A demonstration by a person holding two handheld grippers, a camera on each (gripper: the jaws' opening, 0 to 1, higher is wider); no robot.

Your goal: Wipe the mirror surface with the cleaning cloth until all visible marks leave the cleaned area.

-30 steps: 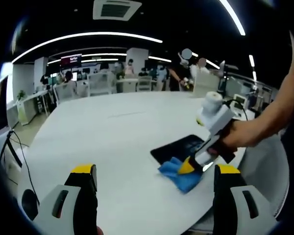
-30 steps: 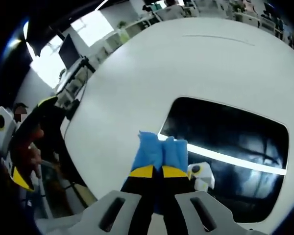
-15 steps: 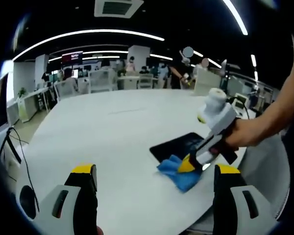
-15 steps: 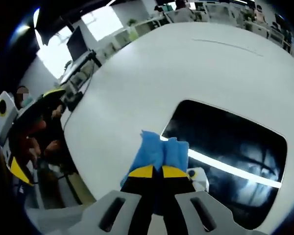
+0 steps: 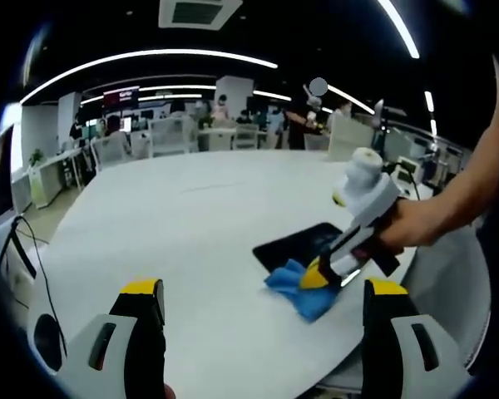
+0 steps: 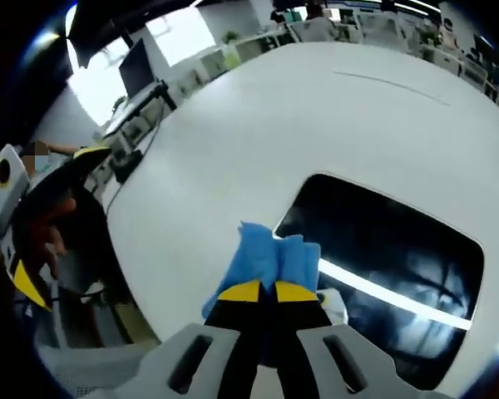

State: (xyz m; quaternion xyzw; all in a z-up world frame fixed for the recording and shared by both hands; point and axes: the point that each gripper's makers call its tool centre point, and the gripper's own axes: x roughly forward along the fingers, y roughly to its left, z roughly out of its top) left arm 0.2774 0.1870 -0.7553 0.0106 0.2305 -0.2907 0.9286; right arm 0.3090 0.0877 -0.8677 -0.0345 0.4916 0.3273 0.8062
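Observation:
A dark rectangular mirror point(image 6: 391, 258) lies flat on the white round table point(image 6: 258, 125); the left gripper view has the mirror point(image 5: 299, 243) right of centre. My right gripper point(image 6: 259, 292) is shut on a blue cleaning cloth point(image 6: 270, 258), which hangs at the mirror's near left corner, half over the white tabletop. From the left gripper view, the right gripper point(image 5: 318, 276) comes in held by a hand, pressing the cloth point(image 5: 295, 288) down at the mirror's near end. My left gripper point(image 5: 262, 291) stands open above the table, holding nothing.
The table's curved edge point(image 6: 141, 283) runs close to the cloth. A person's arm point(image 5: 466, 191) reaches in from the right. The other gripper point(image 6: 33, 216) sits off the table at the left. Desks, chairs and people point(image 5: 200, 129) fill the office behind.
The right gripper and cloth have crept a little left along the mirror's near end. The left gripper has hardly moved.

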